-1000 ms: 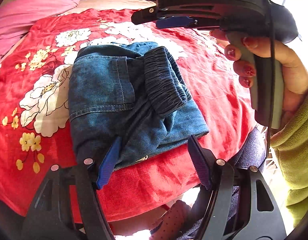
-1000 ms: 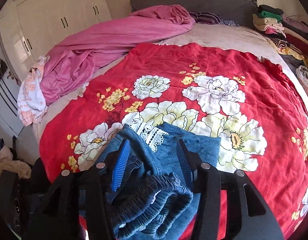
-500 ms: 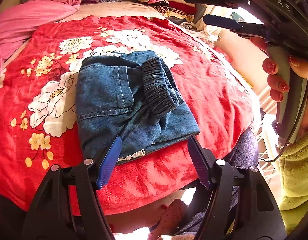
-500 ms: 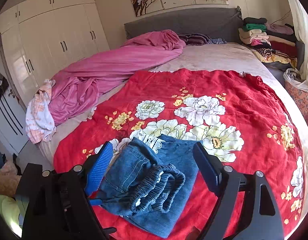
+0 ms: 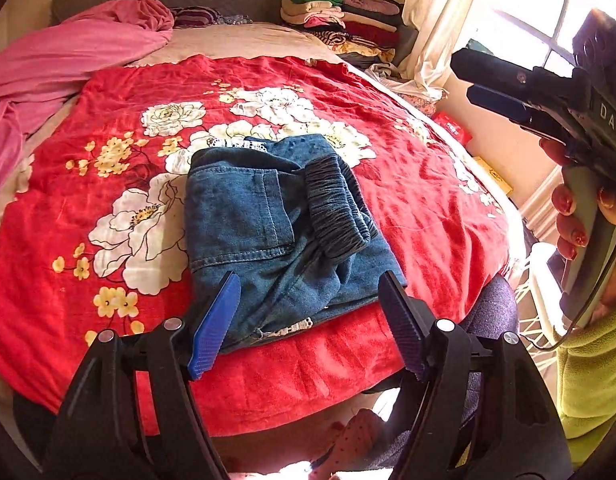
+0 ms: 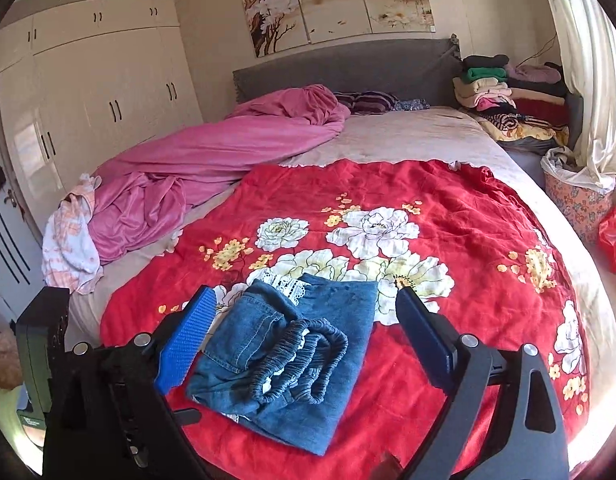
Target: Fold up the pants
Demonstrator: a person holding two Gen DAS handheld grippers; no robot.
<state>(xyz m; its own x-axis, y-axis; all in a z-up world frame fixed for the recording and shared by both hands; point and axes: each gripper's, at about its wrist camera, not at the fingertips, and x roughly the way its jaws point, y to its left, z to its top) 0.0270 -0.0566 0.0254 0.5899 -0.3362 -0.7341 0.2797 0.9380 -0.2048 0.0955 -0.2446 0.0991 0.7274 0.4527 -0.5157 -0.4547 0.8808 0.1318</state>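
Folded blue denim pants (image 5: pixel 276 220) lie on the red floral blanket (image 5: pixel 108 280), the grey elastic waistband (image 5: pixel 336 204) bunched on top and white lace trim at the far edge. My left gripper (image 5: pixel 308 280) hovers above the near edge of the pants, jaws opening, with nothing pressed between the blue pads. My right gripper (image 6: pixel 304 296) hangs above and behind the pants (image 6: pixel 292 344), jaws opening wide and empty. In the left wrist view, the right gripper (image 5: pixel 508 96) sits off to the right, held by a hand with red nails.
A pink duvet (image 6: pixel 212 152) is heaped on the left of the bed. Stacked folded clothes (image 6: pixel 504 88) sit by the grey headboard. A floral basket (image 6: pixel 576 200) stands at the right bedside, and white wardrobes line the left wall. The bed's near edge is just below the pants.
The right gripper let go of the pants, spread its jaws and drew back and up. The left gripper rose and pulled back slightly. The pants stayed folded in place.
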